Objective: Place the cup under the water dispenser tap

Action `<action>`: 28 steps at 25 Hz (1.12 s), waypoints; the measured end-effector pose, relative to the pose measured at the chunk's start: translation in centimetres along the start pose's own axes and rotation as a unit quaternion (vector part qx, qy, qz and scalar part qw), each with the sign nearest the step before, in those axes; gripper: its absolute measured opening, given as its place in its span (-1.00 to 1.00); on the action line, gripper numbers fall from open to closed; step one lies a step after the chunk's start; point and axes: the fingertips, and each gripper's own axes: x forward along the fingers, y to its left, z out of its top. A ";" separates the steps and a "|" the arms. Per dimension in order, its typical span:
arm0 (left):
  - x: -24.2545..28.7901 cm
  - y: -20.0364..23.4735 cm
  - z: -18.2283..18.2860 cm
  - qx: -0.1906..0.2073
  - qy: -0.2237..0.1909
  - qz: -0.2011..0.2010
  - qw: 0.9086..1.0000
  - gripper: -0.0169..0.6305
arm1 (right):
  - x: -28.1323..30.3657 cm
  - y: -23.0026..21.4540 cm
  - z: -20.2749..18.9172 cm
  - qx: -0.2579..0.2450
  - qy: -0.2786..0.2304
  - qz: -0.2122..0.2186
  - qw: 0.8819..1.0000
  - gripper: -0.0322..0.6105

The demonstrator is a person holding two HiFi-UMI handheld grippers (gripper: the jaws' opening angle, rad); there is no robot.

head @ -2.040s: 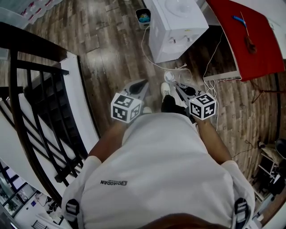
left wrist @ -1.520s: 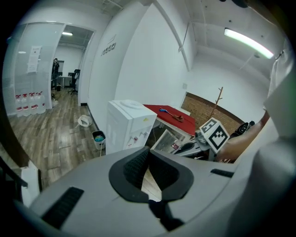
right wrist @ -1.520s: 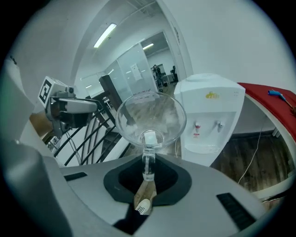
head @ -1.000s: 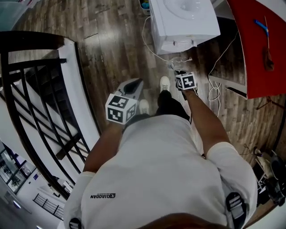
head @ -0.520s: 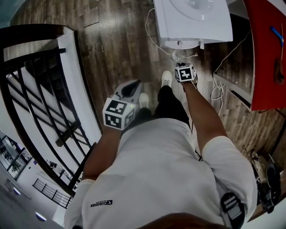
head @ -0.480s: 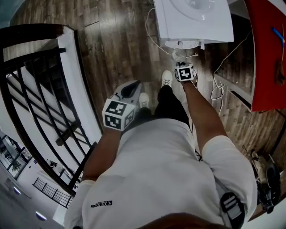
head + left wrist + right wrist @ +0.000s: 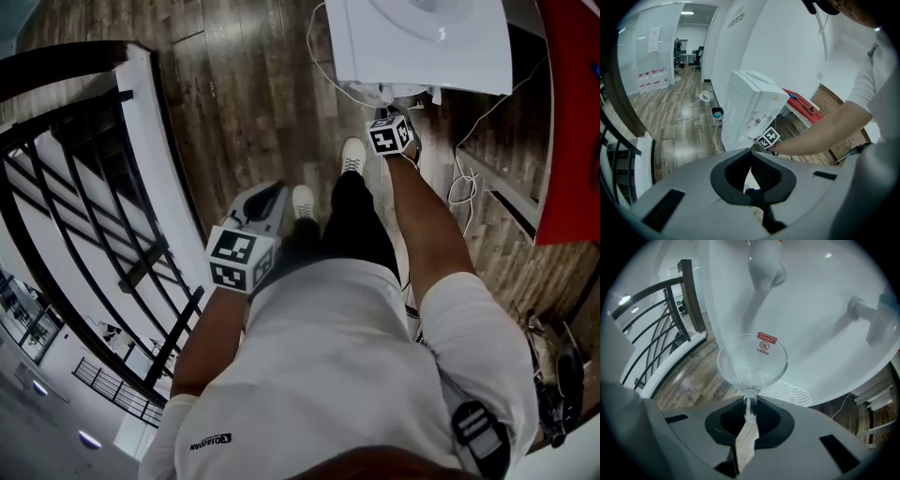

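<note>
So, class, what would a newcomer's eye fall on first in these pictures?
The clear cup, pinched in the right gripper, sits just below the white tap of the water dispenser. A black stair railing fills the head view's left, and the left gripper hangs shut and empty.

Two seconds ago the right gripper [image 7: 397, 105] hung close to the person's waist. Since then the right arm has stretched forward, carrying the cup [image 7: 752, 362], clamped by its stem, up to the front of the water dispenser [image 7: 422, 37], where it now sits below the tap [image 7: 764, 263]. The person has also stepped closer, so the dispenser has slid to the top edge of the head view and the red table [image 7: 572, 112] to the right edge. The left gripper [image 7: 258, 202] has drifted slightly left.
</note>
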 end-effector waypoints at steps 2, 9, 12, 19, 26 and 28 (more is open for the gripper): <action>0.1 0.2 -0.9 0.005 0.007 0.006 1.000 -0.96 | 0.9 -0.3 0.3 -0.008 -0.004 -0.001 1.000 -0.78; -0.1 0.8 -2.2 -0.009 0.013 0.012 1.000 -0.96 | 2.4 -0.3 0.4 0.003 0.000 0.008 1.000 -0.78; -0.2 1.0 -1.8 -0.009 0.007 0.012 1.000 -0.96 | 2.4 -0.4 0.4 0.012 0.002 0.013 1.000 -0.77; -0.3 0.9 -1.1 0.001 0.007 0.007 1.000 -0.96 | 2.4 -0.4 0.5 -0.011 0.022 0.013 1.000 -0.77; -1.1 0.8 0.0 0.014 -0.013 -0.001 1.000 -0.96 | 0.6 -1.1 -1.1 0.037 0.066 -0.005 0.997 -0.59; -1.5 0.6 0.5 0.021 -0.026 -0.007 0.999 -0.96 | -0.6 -1.1 -2.4 0.048 0.082 -0.009 0.995 -0.56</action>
